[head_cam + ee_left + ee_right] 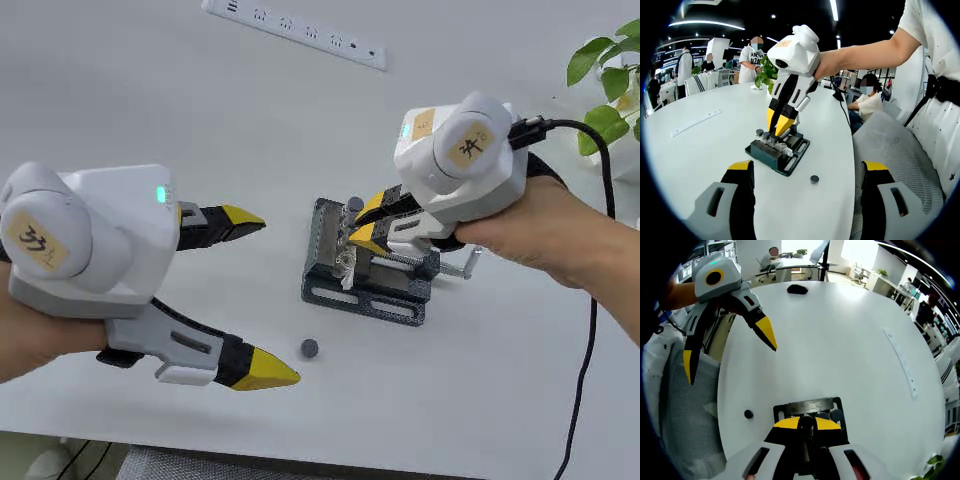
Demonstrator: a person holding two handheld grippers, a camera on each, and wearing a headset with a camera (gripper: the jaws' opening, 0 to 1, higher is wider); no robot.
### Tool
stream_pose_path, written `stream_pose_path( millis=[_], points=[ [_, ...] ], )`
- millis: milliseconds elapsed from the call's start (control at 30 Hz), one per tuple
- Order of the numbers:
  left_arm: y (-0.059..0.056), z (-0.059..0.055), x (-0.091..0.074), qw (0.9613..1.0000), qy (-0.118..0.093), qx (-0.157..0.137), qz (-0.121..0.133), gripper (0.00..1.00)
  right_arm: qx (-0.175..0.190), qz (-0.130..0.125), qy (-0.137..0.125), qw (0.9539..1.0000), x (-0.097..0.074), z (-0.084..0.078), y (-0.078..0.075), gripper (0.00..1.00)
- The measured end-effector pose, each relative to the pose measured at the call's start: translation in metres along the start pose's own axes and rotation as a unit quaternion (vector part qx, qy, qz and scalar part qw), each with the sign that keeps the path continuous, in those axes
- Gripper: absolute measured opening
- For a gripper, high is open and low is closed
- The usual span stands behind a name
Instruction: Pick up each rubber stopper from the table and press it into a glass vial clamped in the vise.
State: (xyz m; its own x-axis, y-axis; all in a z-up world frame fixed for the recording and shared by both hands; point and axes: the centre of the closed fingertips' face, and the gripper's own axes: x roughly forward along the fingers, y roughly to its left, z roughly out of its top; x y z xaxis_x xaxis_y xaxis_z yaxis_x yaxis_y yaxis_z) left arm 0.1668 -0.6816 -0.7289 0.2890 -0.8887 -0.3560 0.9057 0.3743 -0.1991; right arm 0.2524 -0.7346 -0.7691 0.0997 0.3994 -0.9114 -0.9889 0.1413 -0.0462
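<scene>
A dark vise [345,294] stands mid-table with clear glass vials [774,142] clamped in its jaws. One vial at the far end carries a grey stopper [355,203]. My right gripper [363,224] hangs just over the vials, shut on a dark rubber stopper [805,423] pinched between its yellow tips. Another stopper [310,348] lies loose on the table in front of the vise, also seen as stopper [814,178] and stopper [748,414]. My left gripper [266,296] is held wide open left of the vise with nothing between its jaws; the loose stopper lies just beyond its lower tip.
A white power strip [295,32] lies at the table's far edge. A potted plant [610,70] stands at the right, and a black cable [590,330] trails from the right gripper. The vise's screw handle [460,268] sticks out rightwards. People sit beyond the table.
</scene>
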Motion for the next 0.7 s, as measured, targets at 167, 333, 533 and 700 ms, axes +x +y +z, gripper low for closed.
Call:
stream_pose_path(
  millis=[167, 333, 533, 700],
  points=[
    [-0.0016, 0.0011, 0.0003, 1.0000, 0.001, 0.001, -0.001, 0.87, 0.000, -0.001, 0.002, 1.0000, -0.0014, -0.0031, -0.0002, 0.04],
    [-0.0016, 0.0015, 0.0000, 1.0000, 0.001, 0.001, -0.002, 0.86, 0.003, 0.001, 0.002, 1.0000, -0.0014, -0.0050, 0.0014, 0.04],
    [-0.0010, -0.0002, -0.0009, 1.0000, 0.004, 0.000, -0.003, 0.86, 0.005, 0.003, 0.003, 1.0000, 0.0019, -0.0073, 0.0016, 0.03],
    [-0.0003, 0.0005, -0.0010, 1.0000, 0.004, 0.001, -0.002, 0.86, 0.008, 0.003, 0.001, 1.0000, 0.0037, -0.0061, 0.0012, 0.03]
  ],
)
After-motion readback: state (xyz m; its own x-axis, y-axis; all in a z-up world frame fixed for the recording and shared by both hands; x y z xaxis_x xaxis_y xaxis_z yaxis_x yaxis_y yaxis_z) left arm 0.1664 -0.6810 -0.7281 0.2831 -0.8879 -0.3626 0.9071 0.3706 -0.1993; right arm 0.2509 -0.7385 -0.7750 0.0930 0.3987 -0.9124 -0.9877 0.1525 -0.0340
